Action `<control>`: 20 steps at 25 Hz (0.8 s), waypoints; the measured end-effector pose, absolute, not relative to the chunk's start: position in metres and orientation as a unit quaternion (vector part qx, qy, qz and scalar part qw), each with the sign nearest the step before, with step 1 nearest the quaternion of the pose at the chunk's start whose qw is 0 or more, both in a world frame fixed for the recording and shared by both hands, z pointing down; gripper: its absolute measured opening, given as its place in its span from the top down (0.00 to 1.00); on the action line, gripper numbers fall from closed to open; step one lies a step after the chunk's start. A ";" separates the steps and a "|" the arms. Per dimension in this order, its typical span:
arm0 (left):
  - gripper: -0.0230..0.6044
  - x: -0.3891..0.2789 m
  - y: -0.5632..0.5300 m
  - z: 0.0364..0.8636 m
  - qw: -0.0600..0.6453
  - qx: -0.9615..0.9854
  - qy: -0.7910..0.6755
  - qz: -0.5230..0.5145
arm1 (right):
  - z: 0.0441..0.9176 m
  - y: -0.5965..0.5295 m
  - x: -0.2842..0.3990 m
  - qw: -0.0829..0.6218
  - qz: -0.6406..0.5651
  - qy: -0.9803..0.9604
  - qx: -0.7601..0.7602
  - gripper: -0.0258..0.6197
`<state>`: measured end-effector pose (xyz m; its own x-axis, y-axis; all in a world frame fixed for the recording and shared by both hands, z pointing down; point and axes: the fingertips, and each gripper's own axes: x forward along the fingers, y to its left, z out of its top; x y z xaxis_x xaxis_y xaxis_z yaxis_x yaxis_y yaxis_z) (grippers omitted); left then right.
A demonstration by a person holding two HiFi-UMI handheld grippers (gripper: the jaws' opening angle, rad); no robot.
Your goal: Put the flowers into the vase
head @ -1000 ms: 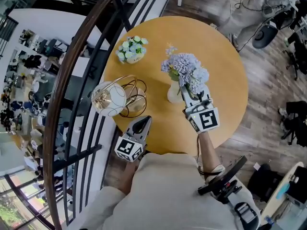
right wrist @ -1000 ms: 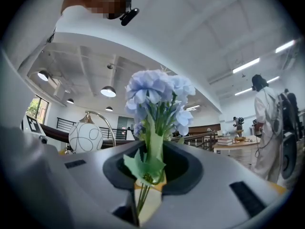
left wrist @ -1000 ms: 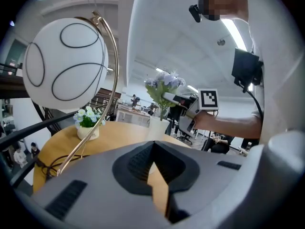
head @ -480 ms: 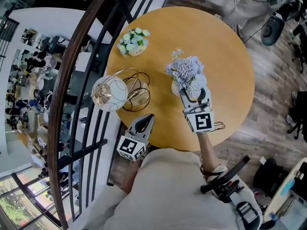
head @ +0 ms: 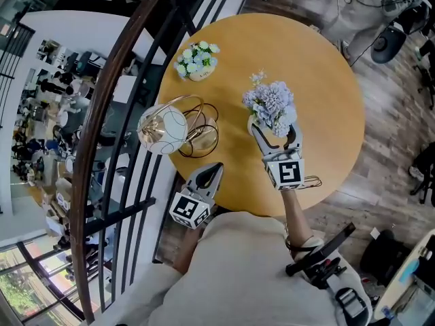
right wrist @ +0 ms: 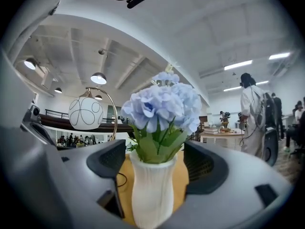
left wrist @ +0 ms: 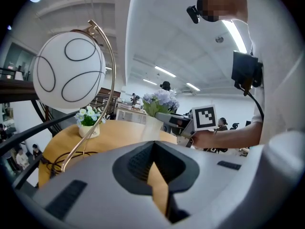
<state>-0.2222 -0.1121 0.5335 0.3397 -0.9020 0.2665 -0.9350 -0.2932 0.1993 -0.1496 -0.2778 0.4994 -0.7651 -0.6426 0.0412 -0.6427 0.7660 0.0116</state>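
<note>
Two tongs show at the near rim of the round surface (head: 326, 80). The right tongs (head: 274, 130) reach in from 6 o'clock, and their jaws have just been opening. In the right gripper view they stand released, the pads wide apart with the white ribbed vase (right wrist: 152, 194) upright between them. A sliver of surface shows on either side of the vase, so nothing presses on it. The blue flowers (right wrist: 162, 104) stand in the vase, their stems down in its mouth. The vase's foot is cut off by the bottom edge of that view.

In the head view the flowers sit near the middle of the surface and cover the vase almost wholly, so little of it can be made out. The left tongs (head: 215, 170) are at 7 o'clock by the rim, clenched to a point on nothing. Whether they touch the surface I cannot tell. In their own view the pads meet, with only a thin wedge of surface visible below them.

A lamp (head: 163, 129) with a white globe stands at 9 o'clock, its base hard to read under looped wire. A small pot (head: 197, 61) of pale blooms sits at 10 o'clock.
</note>
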 end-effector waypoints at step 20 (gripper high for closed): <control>0.95 -0.145 -0.147 0.530 0.117 0.841 -0.525 0.058 | 0.525 -0.254 -0.068 0.031 0.055 -0.935 0.348 0.79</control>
<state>-0.1451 -0.1470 0.5302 0.4412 -0.8700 0.2200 -0.8970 -0.4206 0.1358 -0.0681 -0.2537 0.5254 -0.7563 -0.6471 0.0960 -0.6539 0.7520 -0.0825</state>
